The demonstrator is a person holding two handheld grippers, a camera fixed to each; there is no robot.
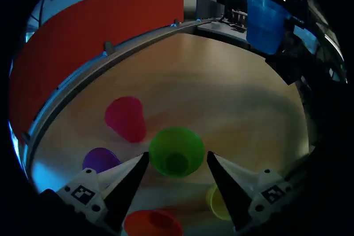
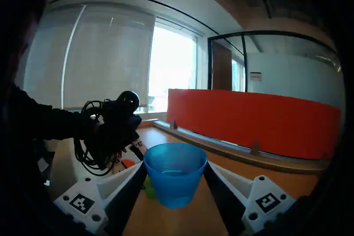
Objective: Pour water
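In the left gripper view I look down onto a green cup [image 1: 176, 152], open side up, sitting between the fingertips of my left gripper [image 1: 176, 157]; both fingers rest against its sides. My right gripper [image 2: 175, 169] is shut on a blue cup [image 2: 175, 174] that stands upright with water in it. That blue cup [image 1: 265, 22] also hangs high at the upper right of the left gripper view. Farther off on the left, a hand in a dark sleeve holds the left gripper [image 2: 132, 151], and a bit of the green cup [image 2: 148, 190] shows below it.
On the wooden table [image 1: 230, 85] around the green cup lie a pink cup [image 1: 126, 119], a purple cup [image 1: 100, 160], an orange cup [image 1: 153, 223] and a yellow cup [image 1: 217, 201]. A red partition [image 2: 265, 121] runs along the table's far edge.
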